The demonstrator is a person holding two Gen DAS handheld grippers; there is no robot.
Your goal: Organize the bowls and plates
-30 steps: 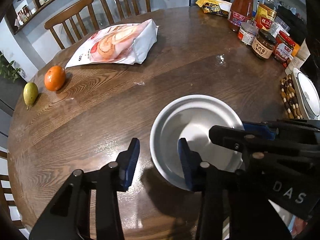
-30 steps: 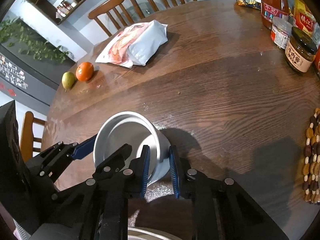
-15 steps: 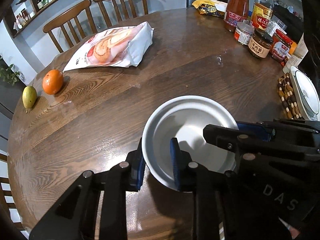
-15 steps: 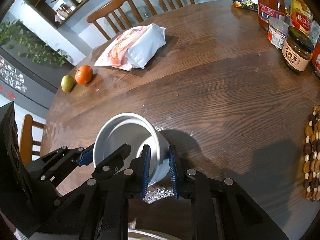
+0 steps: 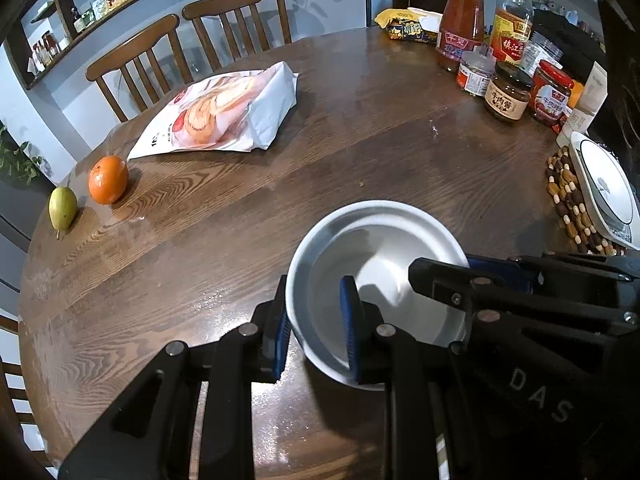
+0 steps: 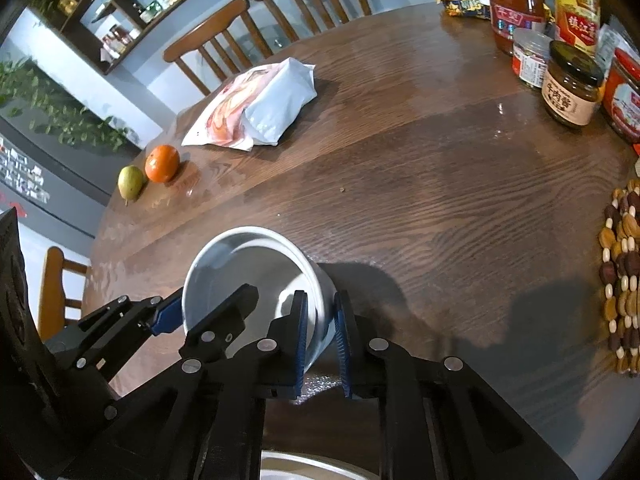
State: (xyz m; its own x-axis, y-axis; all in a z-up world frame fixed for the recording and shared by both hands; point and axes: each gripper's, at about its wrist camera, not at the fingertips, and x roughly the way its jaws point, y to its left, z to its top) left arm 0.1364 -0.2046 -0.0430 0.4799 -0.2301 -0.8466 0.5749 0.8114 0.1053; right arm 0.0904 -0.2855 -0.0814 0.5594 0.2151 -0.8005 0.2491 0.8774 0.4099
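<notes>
A white bowl (image 5: 384, 248) sits low over the brown round table (image 5: 240, 248), held from both sides. My left gripper (image 5: 314, 300) is shut on its near left rim, one blue pad inside and one outside. In the right wrist view the bowl (image 6: 240, 264) looks tipped, its mouth turned toward the left gripper (image 6: 212, 300). My right gripper (image 6: 320, 300) has the bowl's right wall between its pads, and its jaws are closing tighter. It reaches in from the right in the left wrist view, as the right gripper (image 5: 452, 270).
A white plate (image 5: 604, 188) rests on a beaded trivet (image 5: 568, 200) at the right edge. Jars and bottles (image 5: 506, 94) crowd the far right. A bread bag (image 5: 224, 112), an orange (image 5: 108, 179) and a pear (image 5: 63, 210) lie far left. Another dish rim (image 6: 312, 464) shows below.
My left gripper went from open beside the bowl to shut on its rim. The right gripper kept the bowl's wall between its pads. Both hands stayed about where they were.
</notes>
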